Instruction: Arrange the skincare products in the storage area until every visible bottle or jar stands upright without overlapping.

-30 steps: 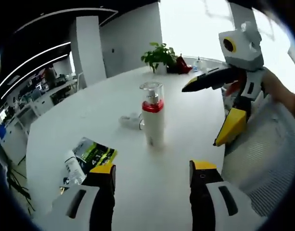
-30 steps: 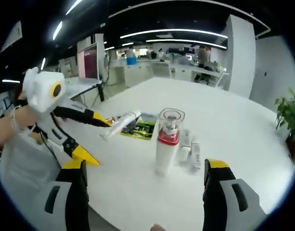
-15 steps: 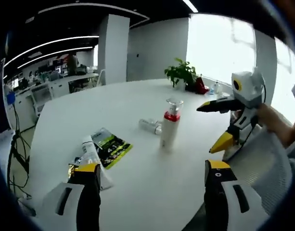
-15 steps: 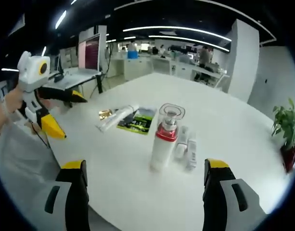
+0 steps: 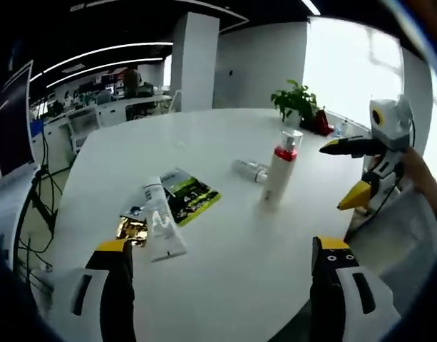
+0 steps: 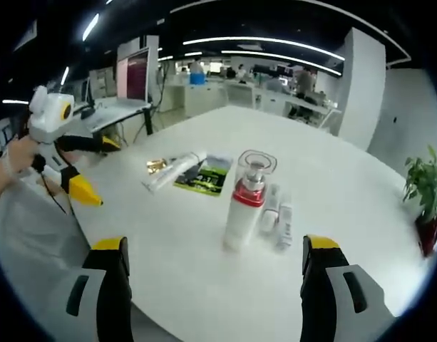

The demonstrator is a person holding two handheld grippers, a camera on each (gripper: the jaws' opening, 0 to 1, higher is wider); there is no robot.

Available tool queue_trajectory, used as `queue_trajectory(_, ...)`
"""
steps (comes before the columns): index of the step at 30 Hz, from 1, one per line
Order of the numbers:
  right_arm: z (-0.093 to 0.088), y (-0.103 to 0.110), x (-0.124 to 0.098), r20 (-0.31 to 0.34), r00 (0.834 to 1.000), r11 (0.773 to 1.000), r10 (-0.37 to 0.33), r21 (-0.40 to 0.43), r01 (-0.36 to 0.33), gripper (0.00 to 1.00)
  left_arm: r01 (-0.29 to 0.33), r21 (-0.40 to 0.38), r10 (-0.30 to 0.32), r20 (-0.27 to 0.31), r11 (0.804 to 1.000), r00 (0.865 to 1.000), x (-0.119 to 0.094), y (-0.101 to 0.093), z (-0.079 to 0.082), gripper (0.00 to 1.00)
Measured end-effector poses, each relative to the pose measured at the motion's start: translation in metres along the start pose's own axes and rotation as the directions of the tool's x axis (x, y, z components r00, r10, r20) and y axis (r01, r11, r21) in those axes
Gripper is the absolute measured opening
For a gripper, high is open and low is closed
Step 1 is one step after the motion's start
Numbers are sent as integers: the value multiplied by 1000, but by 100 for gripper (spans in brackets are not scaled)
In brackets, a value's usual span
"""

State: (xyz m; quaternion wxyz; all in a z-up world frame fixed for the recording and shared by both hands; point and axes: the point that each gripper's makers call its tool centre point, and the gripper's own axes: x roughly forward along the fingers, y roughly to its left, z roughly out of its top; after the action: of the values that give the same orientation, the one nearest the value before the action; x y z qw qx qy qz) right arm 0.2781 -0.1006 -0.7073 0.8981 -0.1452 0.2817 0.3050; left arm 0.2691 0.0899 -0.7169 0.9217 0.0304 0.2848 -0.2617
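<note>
A round white table (image 5: 225, 249) in an open office; each claw gapes wide, holding nothing.

I see a white pump bottle with a red collar and clear cap (image 6: 245, 203) upright on the round white table (image 6: 346, 214), small clear bottles (image 6: 277, 217) lying beside it. My right gripper (image 6: 212, 285) gapes wide, empty.
</note>
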Motion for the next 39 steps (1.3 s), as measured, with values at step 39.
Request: queue_trajectory(39, -10, -5, 7, -51, 999, 1000, -11, -26, 10, 100, 16, -6, -16, -74, 1000, 997, 12, -7, -16, 99)
